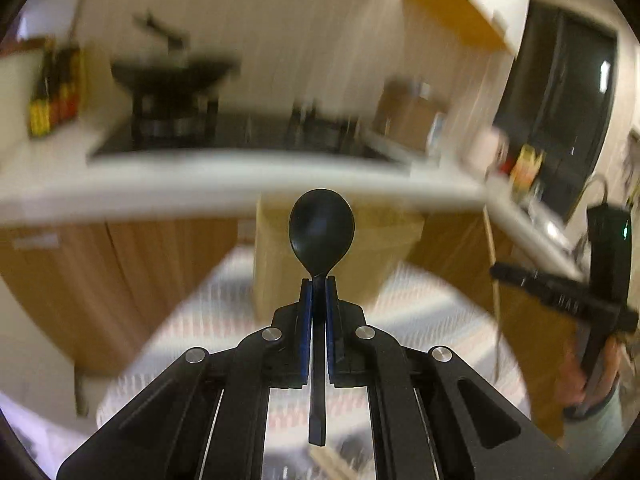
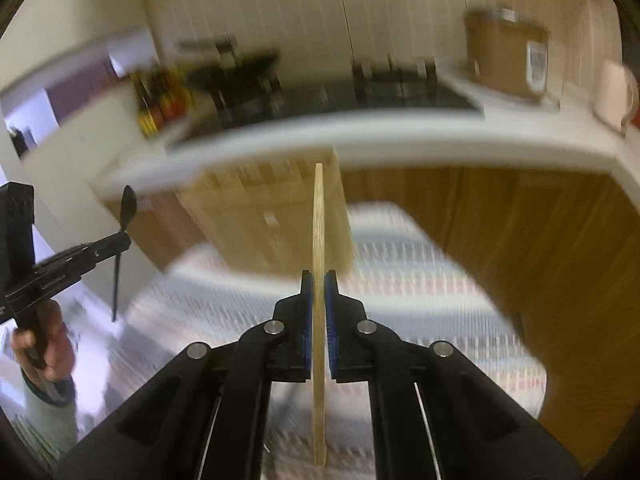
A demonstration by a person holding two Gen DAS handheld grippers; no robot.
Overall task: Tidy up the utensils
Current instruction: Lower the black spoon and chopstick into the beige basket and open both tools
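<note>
Your left gripper (image 1: 319, 280) is pinching a black spoon (image 1: 321, 236) by the neck, just below the bowl. Bowl sticks up past the fingertips, handle hangs down between the blue pads (image 1: 306, 328). Spoon is held in the air, touching nothing else. In the right wrist view the same gripper (image 2: 122, 240) sits at the far left, spoon (image 2: 128, 204) upright in it, your left hand (image 2: 48, 344) around the grip.

Your right gripper (image 2: 319, 278) is pressed onto a thin wooden utensil (image 2: 319, 220), seen edge-on so the type can't be told. It runs straight up beyond the fingertips and down under the pads (image 2: 331, 320), also held in the air. The left wrist view shows this gripper (image 1: 500, 270) at the right edge with your right hand (image 1: 588, 380) on the handle; the wooden piece isn't visible there.

Background is motion-blurred. White countertop (image 1: 200, 184) crosses ahead, a black wok (image 1: 172, 72) on the stove (image 1: 240, 136) near its back edge, bottles (image 1: 56, 92) toward its left end. Wooden cabinets (image 2: 520, 240) sit below it, patterned rug (image 2: 400, 280) on the floor. A light wooden block (image 2: 272, 216) stands under the counter edge, behind both utensils.
</note>
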